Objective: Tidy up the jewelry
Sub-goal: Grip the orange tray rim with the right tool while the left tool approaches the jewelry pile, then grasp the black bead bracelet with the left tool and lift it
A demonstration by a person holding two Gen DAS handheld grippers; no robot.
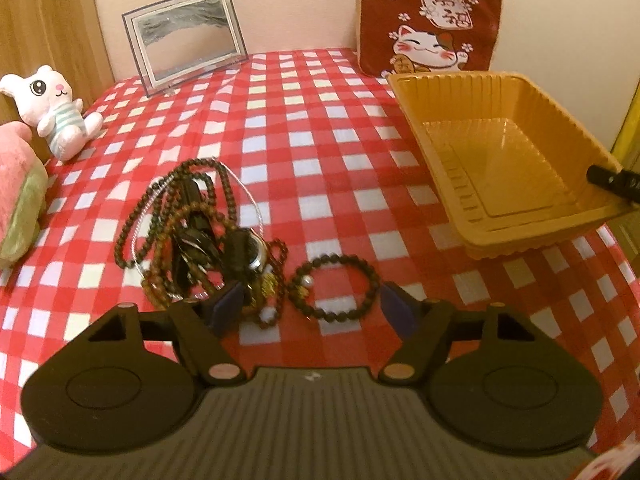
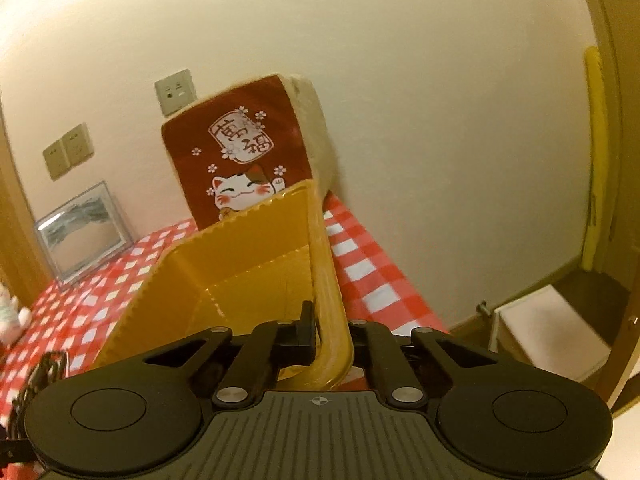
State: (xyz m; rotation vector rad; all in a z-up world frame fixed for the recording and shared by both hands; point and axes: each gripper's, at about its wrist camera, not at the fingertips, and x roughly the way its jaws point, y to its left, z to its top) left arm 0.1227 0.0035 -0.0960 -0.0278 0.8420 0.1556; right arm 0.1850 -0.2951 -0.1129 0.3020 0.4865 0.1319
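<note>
Right wrist: right tool (image 2: 326,332) clamps yellow tray (image 2: 240,256) wall.

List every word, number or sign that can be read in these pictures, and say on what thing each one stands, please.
"萬福": two Chinese characters in a white plaque on the red cat cushion, above the beckoning cat; they show in both views.
Sign on the coin that the cat holds: too small to read.
Wall sockets: no readable marks.
Yellow tray, picture frame, white plush toy: no text.
</note>
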